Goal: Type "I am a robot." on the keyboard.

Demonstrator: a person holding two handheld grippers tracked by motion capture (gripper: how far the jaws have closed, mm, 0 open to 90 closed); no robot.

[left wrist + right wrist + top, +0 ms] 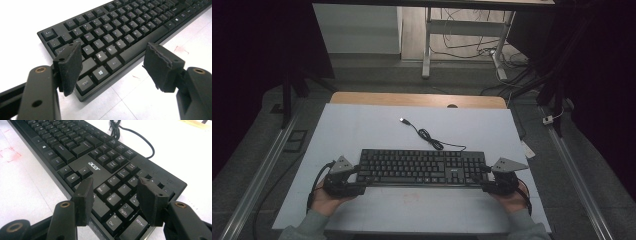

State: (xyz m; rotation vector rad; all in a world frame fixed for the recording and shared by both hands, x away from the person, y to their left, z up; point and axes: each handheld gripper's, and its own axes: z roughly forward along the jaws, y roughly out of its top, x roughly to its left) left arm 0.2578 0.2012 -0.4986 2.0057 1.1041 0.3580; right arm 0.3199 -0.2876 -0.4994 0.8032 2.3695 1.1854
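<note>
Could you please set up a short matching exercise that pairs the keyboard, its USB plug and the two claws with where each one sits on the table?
Things:
1. keyboard
2. USB plug
3. left claw
4. right claw

Places:
A. at the keyboard's number-pad end
B. lying flat across the white sheet, between the two claws
C. at the keyboard's Ctrl and Windows key end
D. on the white sheet beyond the keyboard, at the end of the black cable

Pairs: 1-B, 2-D, 3-C, 4-A
</note>
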